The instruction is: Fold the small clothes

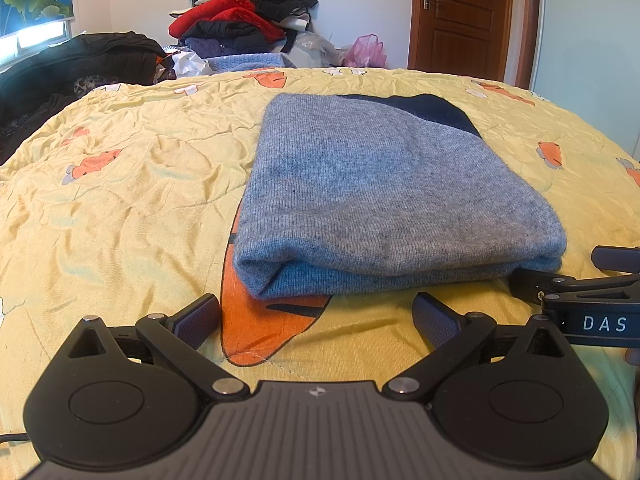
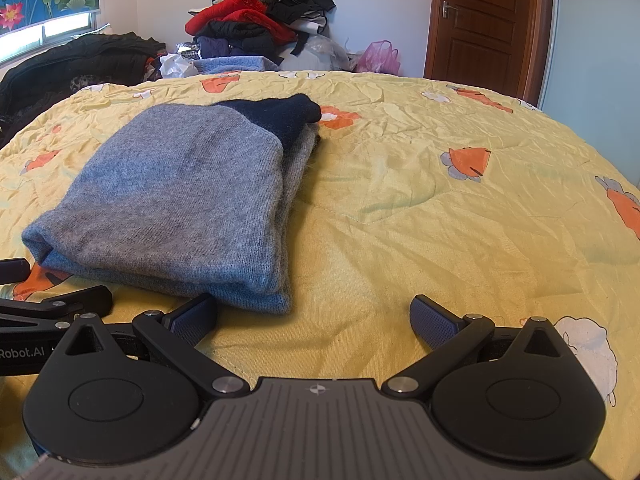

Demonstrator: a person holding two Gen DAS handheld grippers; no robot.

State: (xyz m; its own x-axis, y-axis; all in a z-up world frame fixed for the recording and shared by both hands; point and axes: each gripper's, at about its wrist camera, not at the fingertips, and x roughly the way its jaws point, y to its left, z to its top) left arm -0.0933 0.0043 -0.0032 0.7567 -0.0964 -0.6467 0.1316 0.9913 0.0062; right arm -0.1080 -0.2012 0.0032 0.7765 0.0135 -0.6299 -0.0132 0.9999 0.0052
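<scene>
Both tongs [image 1: 316, 316] [image 2: 314, 316] gape over yellow quilt [image 2: 440, 200], folded sweater [image 1: 380, 200] beyond.

Daylight comes in from the window [image 2: 48, 34] far left of me, blown out to white glare along its lower strip. The room is bright and evenly lit, and shadows under my folded sweater [image 1: 384, 200] are soft. Both views are sharp at centre. My fisheye lenses bow the bedspread [image 2: 440, 200] and darken the corners.
</scene>
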